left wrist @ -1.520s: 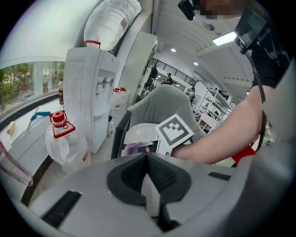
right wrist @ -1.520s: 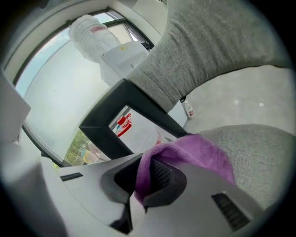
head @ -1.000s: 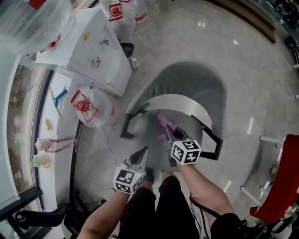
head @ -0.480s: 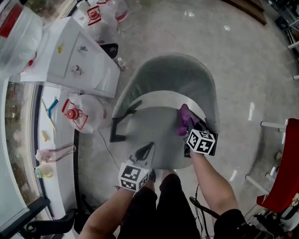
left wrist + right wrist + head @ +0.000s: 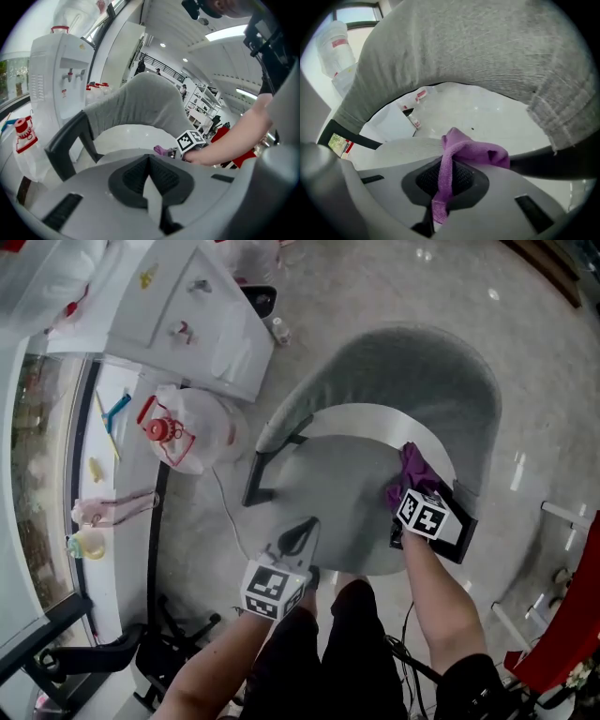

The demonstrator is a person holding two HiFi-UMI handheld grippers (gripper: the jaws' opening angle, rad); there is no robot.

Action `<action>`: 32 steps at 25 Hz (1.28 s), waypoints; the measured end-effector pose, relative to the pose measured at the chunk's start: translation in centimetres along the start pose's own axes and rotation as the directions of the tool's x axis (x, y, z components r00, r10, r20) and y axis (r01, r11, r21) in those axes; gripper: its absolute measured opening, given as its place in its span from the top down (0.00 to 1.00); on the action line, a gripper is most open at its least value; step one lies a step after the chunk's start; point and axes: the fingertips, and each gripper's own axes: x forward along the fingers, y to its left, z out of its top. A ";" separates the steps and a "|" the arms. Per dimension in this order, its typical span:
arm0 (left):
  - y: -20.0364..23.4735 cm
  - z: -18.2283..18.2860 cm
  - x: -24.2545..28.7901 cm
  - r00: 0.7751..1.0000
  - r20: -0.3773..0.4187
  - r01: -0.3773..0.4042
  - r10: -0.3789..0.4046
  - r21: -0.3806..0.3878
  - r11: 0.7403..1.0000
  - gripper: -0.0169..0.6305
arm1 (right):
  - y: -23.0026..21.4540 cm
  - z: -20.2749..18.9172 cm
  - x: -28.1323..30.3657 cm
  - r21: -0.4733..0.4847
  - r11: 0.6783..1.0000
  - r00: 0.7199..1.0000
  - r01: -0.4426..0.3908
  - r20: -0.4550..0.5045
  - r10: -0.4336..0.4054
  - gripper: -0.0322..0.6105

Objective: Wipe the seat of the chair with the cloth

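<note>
A grey armchair stands below me, its round seat (image 5: 328,498) ringed by a curved grey backrest (image 5: 412,367) with black armrests. My right gripper (image 5: 411,486) is at the seat's right edge beside the right armrest (image 5: 464,531), shut on a purple cloth (image 5: 412,468) that bunches out ahead of the jaws (image 5: 461,150). My left gripper (image 5: 302,535) hovers at the seat's front edge, shut and holding nothing; its view shows the seat (image 5: 126,138), the backrest (image 5: 140,101) and the right gripper's marker cube (image 5: 190,139).
A white water dispenser (image 5: 178,310) stands to the left of the chair, with a clear water jug with a red cap (image 5: 183,437) on the floor beside it. A cable (image 5: 223,521) trails on the floor. A red chair (image 5: 572,615) is at the right.
My right gripper has carried the purple cloth from the middle of the seat across to its right edge. The left gripper stays at the front edge.
</note>
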 end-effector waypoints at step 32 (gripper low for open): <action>6.2 -3.5 -10.9 0.967 0.108 -0.211 0.232 -0.177 0.961 0.96 | 32.7 -1.8 0.9 -0.279 0.771 0.819 -0.573 -0.161 0.551 0.92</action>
